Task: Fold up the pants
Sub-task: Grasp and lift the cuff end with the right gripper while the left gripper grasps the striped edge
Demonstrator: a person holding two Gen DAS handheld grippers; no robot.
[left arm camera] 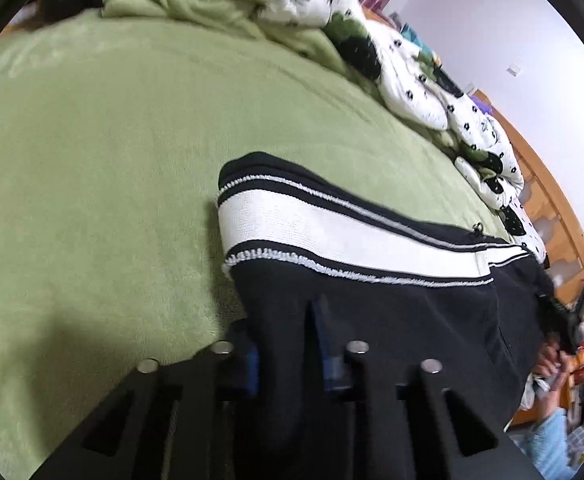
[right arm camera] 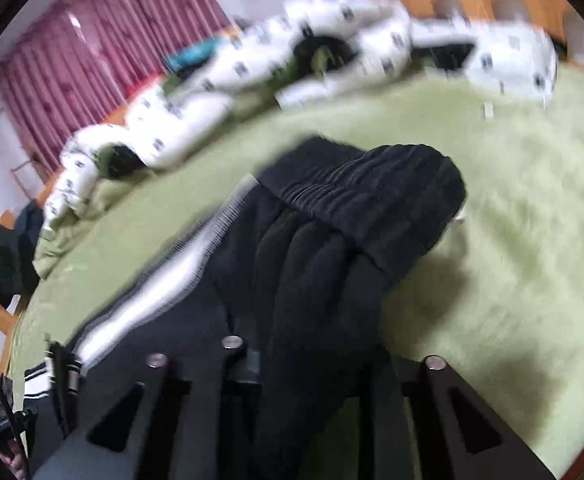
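Observation:
Black pants with a white side stripe lie on a green blanket. My left gripper is shut on the black cloth near the leg end, and the cloth drapes over its fingers. In the right wrist view the pants show their ribbed waistband ahead. My right gripper is shut on the bunched black cloth just below the waistband. The right view is blurred by motion.
A rumpled white quilt with black prints lies along the far side of the bed, also in the right wrist view. A wooden bed frame and red curtains stand beyond.

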